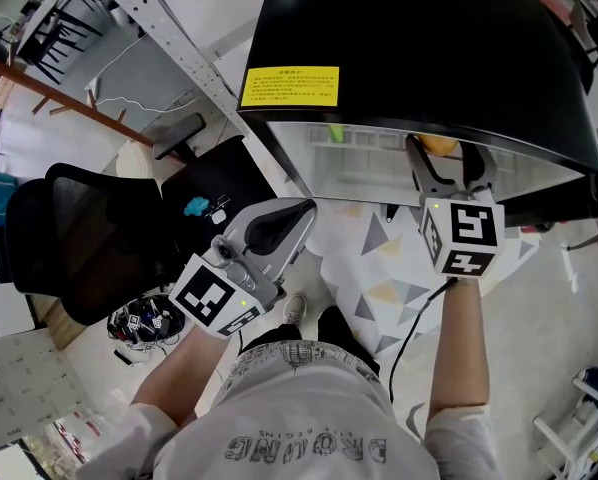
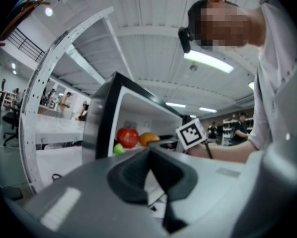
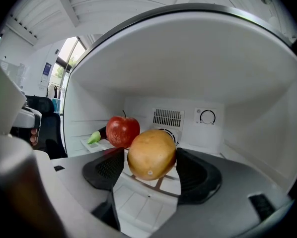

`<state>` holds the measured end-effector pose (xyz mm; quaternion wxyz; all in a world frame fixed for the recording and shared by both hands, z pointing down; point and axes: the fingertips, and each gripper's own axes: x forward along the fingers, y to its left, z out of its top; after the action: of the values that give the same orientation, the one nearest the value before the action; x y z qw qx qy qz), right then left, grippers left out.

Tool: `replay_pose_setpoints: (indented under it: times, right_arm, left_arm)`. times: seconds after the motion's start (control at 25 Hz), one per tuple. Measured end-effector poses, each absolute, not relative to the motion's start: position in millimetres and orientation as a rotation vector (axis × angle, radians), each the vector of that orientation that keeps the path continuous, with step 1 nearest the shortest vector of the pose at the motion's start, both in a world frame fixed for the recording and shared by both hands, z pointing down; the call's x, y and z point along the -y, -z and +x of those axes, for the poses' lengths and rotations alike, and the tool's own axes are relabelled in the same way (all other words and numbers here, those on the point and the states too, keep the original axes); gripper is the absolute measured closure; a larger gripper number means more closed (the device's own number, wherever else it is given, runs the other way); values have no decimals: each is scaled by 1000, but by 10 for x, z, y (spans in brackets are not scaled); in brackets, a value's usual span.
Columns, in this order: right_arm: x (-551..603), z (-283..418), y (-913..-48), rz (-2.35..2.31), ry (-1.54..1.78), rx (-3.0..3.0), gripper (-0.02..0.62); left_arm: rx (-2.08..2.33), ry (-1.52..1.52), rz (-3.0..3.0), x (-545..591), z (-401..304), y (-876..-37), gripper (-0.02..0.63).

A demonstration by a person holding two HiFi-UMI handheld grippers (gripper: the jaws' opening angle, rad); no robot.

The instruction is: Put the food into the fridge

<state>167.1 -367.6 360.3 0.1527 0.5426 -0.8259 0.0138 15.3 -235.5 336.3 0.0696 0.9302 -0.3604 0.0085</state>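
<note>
A black mini fridge (image 1: 419, 48) stands open, white inside (image 3: 188, 73). My right gripper (image 3: 151, 165) reaches into it, shut on a round orange-yellow fruit (image 3: 152, 154) held just above the shelf; from the head view the fruit (image 1: 437, 145) peeks out between the right gripper (image 1: 449, 160) jaws. A red apple (image 3: 122, 131) and a dark vegetable with a green tip (image 3: 95, 137) lie at the back left of the fridge. My left gripper (image 1: 297, 213) hangs outside, left of the opening, shut with nothing in it. Past the shut left gripper (image 2: 151, 170) the apple (image 2: 127, 137) shows.
A yellow label (image 1: 289, 86) sits on the fridge top. A black office chair (image 1: 79, 238) stands at left, with a perforated metal rack post (image 1: 169, 38) beside the fridge. A patterned mat (image 1: 379, 258) covers the floor. A vent (image 3: 167, 118) and dial (image 3: 207, 117) are on the fridge's back wall.
</note>
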Motion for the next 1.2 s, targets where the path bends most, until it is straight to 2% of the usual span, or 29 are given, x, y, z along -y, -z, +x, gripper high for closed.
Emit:
replay_pose_setpoints:
  times: [1.2]
  right_arm:
    - [3279, 1779, -3377, 1631, -45, 2392, 293]
  left_arm:
    - [1047, -13, 2847, 2073, 132, -3211, 600]
